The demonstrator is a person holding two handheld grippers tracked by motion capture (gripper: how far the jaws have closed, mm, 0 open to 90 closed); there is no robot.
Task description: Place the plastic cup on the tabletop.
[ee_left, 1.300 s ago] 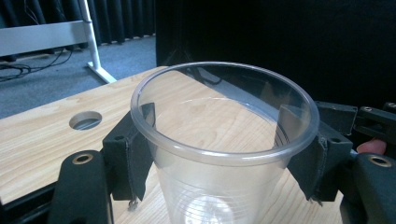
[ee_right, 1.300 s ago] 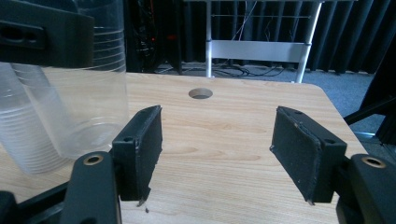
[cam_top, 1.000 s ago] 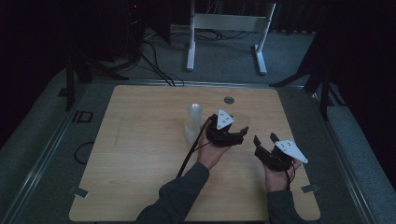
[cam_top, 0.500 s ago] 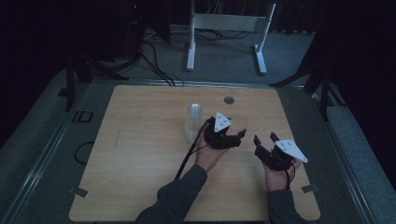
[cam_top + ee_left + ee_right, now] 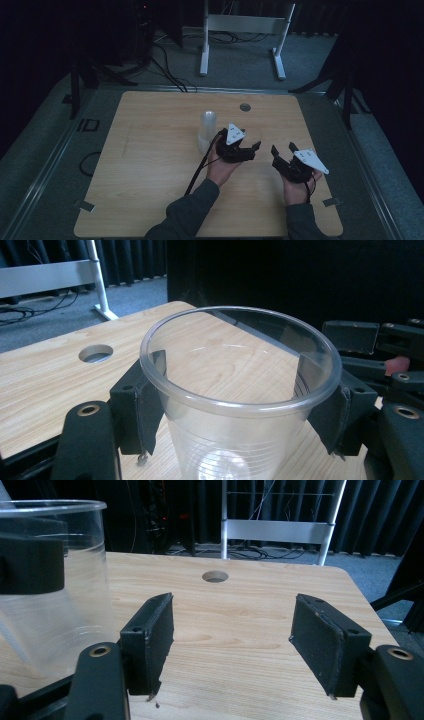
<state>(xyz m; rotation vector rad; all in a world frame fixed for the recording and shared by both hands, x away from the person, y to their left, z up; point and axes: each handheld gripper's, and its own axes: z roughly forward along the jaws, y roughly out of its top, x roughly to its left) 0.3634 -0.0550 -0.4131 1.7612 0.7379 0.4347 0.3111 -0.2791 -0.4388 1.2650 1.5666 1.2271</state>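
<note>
While the left tool (image 5: 240, 405) clamps a clear plastic cup (image 5: 240, 390), the right tool (image 5: 230, 640) rests spread apart above the tabletop (image 5: 240, 610).

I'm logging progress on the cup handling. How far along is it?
Done: the left gripper is clamped on a clear plastic cup, apart from the stack of clear cups. In hand: holding it upright. Left: the open right gripper holds nothing; where the cup goes isn't shown.

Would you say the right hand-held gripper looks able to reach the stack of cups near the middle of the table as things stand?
Probably not directly: the left hand-held gripper, shut on a clear cup, sits between the right hand-held gripper and the stack of cups; it would have to go around.
</note>
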